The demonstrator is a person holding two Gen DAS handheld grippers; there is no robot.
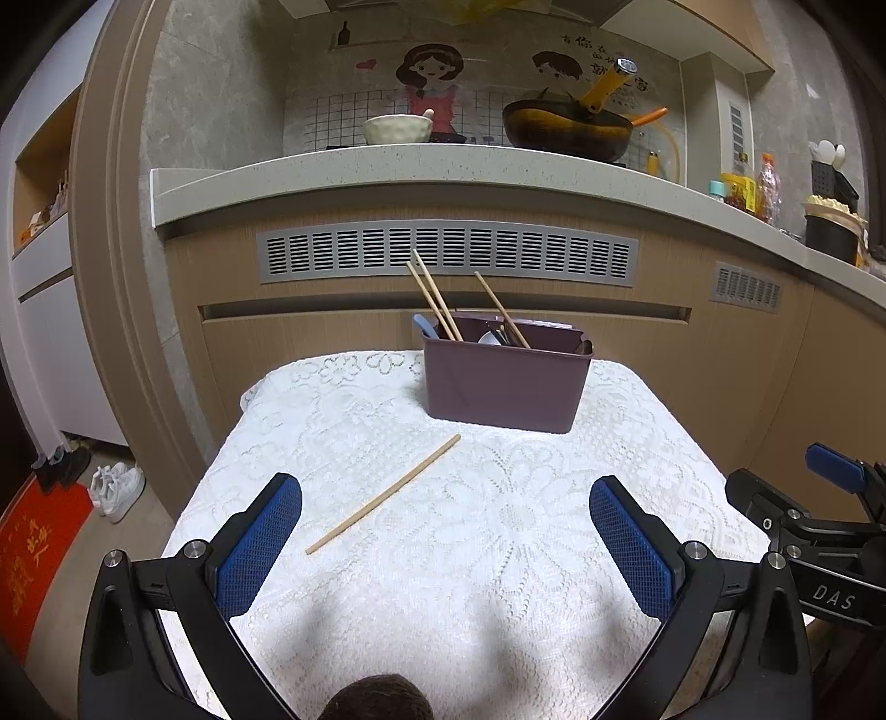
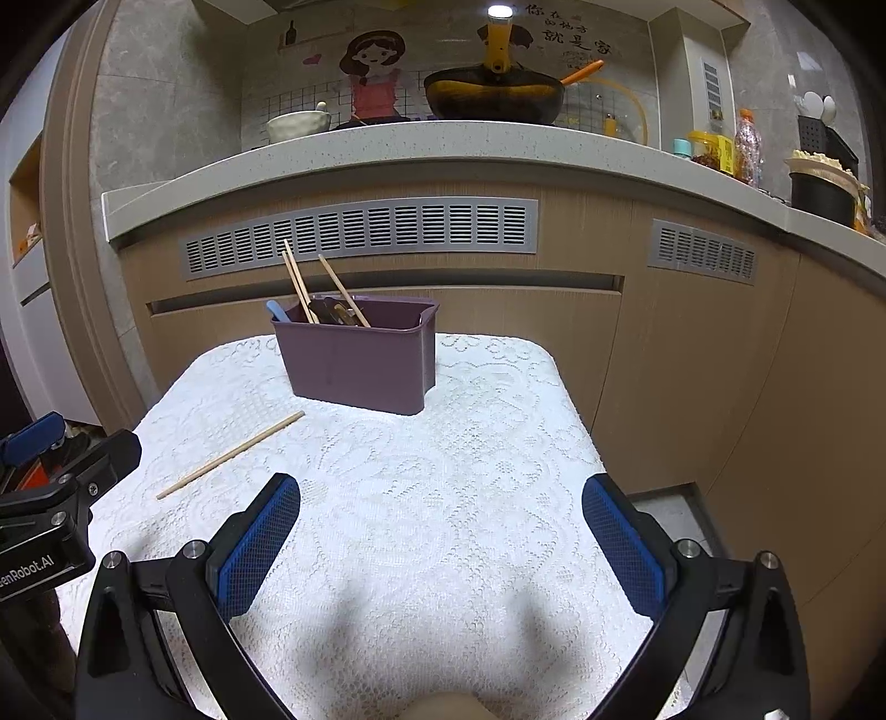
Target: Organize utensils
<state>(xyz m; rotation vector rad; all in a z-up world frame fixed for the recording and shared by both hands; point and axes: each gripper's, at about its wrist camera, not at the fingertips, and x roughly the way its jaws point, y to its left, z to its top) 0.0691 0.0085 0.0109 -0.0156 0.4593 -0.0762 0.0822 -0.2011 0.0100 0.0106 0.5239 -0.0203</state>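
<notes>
Left wrist view, one loose chopstick (image 1: 383,494), three in bin (image 1: 506,379), both tongs (image 1: 446,545) released

"DAS" on the right gripper (image 1: 830,487) body, "enRobot.AI" on the left gripper (image 2: 61,443) body, "就是家" on the wall sticker (image 2: 578,41)

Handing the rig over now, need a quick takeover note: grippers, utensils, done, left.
Left gripper: open, holding nothing, low over the white lace tablecloth.
Right gripper: open, holding nothing, beside it.
Purple plastic utensil bin stands at the table's far side.
Done: three wooden chopsticks and a light blue utensil are in the bin.
Left: one loose wooden chopstick lies on the cloth, nearer the left gripper.
</notes>
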